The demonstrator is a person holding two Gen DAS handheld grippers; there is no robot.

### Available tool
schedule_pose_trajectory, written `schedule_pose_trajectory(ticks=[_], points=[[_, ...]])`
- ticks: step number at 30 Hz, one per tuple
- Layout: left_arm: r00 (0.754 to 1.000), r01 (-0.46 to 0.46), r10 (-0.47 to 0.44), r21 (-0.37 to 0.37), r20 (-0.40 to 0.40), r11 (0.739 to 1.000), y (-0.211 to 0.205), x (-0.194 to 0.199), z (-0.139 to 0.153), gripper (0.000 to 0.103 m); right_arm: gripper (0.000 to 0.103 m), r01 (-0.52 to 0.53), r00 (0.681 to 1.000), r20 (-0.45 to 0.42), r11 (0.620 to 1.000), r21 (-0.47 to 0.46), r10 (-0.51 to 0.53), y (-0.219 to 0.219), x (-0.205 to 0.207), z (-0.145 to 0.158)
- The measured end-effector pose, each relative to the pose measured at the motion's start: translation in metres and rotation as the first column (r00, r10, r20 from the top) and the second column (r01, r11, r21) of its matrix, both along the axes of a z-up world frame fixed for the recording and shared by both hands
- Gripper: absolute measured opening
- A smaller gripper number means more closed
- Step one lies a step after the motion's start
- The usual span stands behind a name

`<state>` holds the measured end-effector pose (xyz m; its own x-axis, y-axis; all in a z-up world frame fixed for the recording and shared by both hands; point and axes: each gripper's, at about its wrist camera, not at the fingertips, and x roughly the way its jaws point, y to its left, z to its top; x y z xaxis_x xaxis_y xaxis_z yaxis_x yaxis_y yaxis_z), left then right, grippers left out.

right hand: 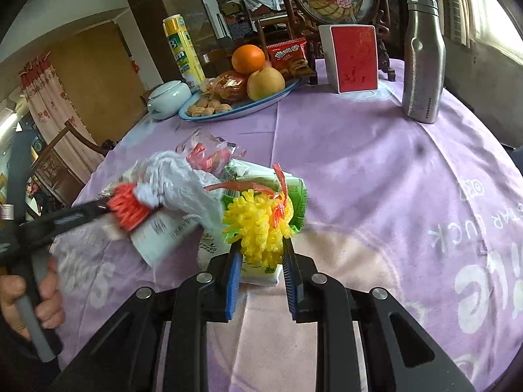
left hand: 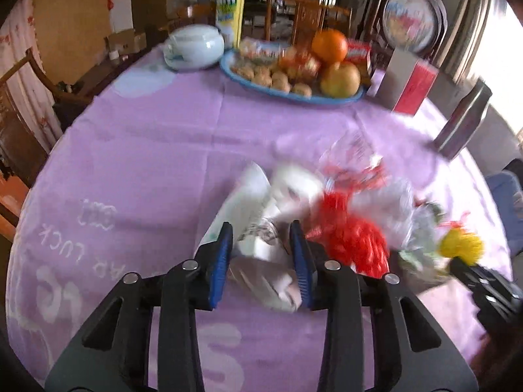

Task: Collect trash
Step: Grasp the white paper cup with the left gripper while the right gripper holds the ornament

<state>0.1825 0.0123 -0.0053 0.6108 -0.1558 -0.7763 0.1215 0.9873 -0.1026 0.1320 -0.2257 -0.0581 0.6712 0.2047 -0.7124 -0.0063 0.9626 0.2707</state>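
We see the trash gathered in a loose heap near the middle of the purple tablecloth (right hand: 359,163): a crumpled white wrapper (left hand: 261,251), a clear plastic bag (right hand: 176,179), a red foam net (left hand: 349,232), a yellow foam net (right hand: 261,228) and a green-and-white packet (right hand: 291,192), all touching or overlapping. Our left gripper (left hand: 261,238) has its 2 blue pads on either side of the white wrapper, jaws partly closed and pressing it (this view is blurred, so the exact contact is hard to read). Our right gripper (right hand: 261,254) is clamped narrowly on the yellow foam net, which bulges above its fingertips and sits against the green-and-white packet. In the right wrist view, a hand (right hand: 36,297) grips the left tool's handle at the left edge. Farther back stand a blue-rimmed plate (right hand: 228,114) of fruit and snacks, a red box (right hand: 354,58) and a steel bottle (right hand: 421,58), well apart from the heap.
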Motion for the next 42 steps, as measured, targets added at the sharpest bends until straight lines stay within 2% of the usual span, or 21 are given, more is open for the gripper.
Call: schedule_pose_trajectory(ticks=[4,8,13,15,16,17,19,23,27,33,38,42], points=[[0.997,-0.014,0.014,0.007,0.073,1.000,0.016,-0.033,0.024,0.028,0.024,-0.005,1.000,0.006,1.000,0.002,0.005,0.002,-0.001,0.001],[0.998,-0.026,0.026,0.005,0.057,1.000,0.030,-0.053,0.027,0.021,0.024,-0.004,1.000,0.018,1.000,0.003,0.004,0.002,-0.003,0.002],[0.998,-0.001,-0.003,0.064,0.056,0.998,0.039,-0.078,0.018,0.022,0.024,0.002,1.000,0.021,1.000,-0.001,-0.002,0.002,-0.003,0.000],[0.999,0.006,-0.009,0.064,0.052,0.998,0.046,-0.078,0.018,0.025,0.024,0.004,1.000,0.023,1.000,-0.001,-0.004,0.002,-0.003,0.000],[0.999,0.010,-0.013,0.061,0.053,0.998,0.048,-0.076,0.018,0.033,0.024,0.004,1.000,0.025,1.000,-0.001,-0.004,0.002,-0.003,0.000],[0.998,0.017,-0.021,0.063,0.053,0.998,0.049,-0.073,0.017,0.044,0.024,0.005,1.000,0.028,1.000,-0.001,-0.005,0.002,-0.004,0.001],[0.998,0.019,-0.025,0.110,0.052,0.994,0.045,-0.064,0.012,0.054,0.024,0.007,0.999,0.033,1.000,0.000,-0.007,0.001,-0.005,0.002],[0.997,0.069,-0.074,0.126,0.033,0.990,0.034,-0.059,0.003,0.054,0.024,0.004,0.999,0.033,1.000,-0.006,-0.004,-0.001,-0.003,0.002],[0.991,0.108,-0.122,0.200,0.060,0.974,0.017,-0.056,-0.001,0.058,0.024,-0.009,0.999,0.030,1.000,-0.003,0.009,0.001,-0.004,0.002],[1.000,0.021,-0.020,0.077,-0.017,0.997,0.039,-0.022,-0.015,0.059,0.024,-0.019,0.999,0.035,1.000,0.002,0.019,0.003,-0.004,0.004],[0.998,0.041,-0.036,0.099,-0.050,0.994,0.033,-0.007,-0.036,0.059,0.024,-0.015,1.000,0.026,1.000,-0.001,0.015,0.002,-0.004,0.002],[0.999,0.049,-0.048,0.089,-0.022,0.995,0.031,-0.016,-0.037,0.059,0.024,-0.018,1.000,0.017,1.000,-0.006,0.018,0.004,-0.003,0.000]])
